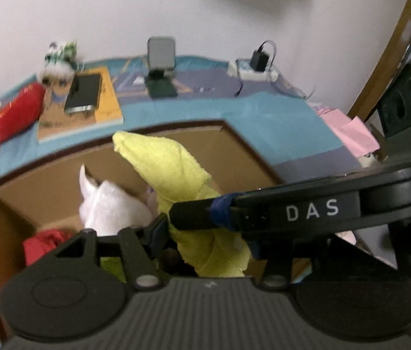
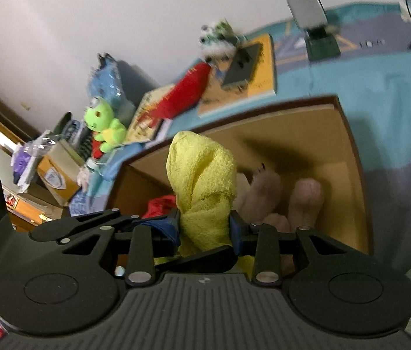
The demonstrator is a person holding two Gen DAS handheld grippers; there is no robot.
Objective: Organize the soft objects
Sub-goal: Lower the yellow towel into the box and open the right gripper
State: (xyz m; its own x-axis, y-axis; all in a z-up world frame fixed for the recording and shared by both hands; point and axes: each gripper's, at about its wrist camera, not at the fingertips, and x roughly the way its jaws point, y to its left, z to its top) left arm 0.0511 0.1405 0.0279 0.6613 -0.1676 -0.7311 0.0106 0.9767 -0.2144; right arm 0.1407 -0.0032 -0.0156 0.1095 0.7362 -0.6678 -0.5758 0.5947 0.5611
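A yellow towel (image 1: 173,169) is held over an open cardboard box (image 1: 234,137) on the bed. My right gripper (image 2: 205,227) is shut on the yellow towel (image 2: 202,180), which bunches up between its blue-padded fingers. My left gripper (image 1: 176,233) is also shut on the towel's lower part; the other gripper's black arm marked DAS (image 1: 307,213) crosses it from the right. Inside the box lie a white plush (image 1: 109,207), a red cloth (image 1: 45,242) and a pinkish plush (image 2: 287,198).
On the blue bedspread (image 1: 263,113) behind the box lie a red cushion (image 1: 12,113), a yellow book with a dark phone (image 1: 84,93), a small panda plush (image 1: 59,61), a phone stand (image 1: 160,67) and a power strip (image 1: 255,67). A green frog plush (image 2: 103,122) sits at the left.
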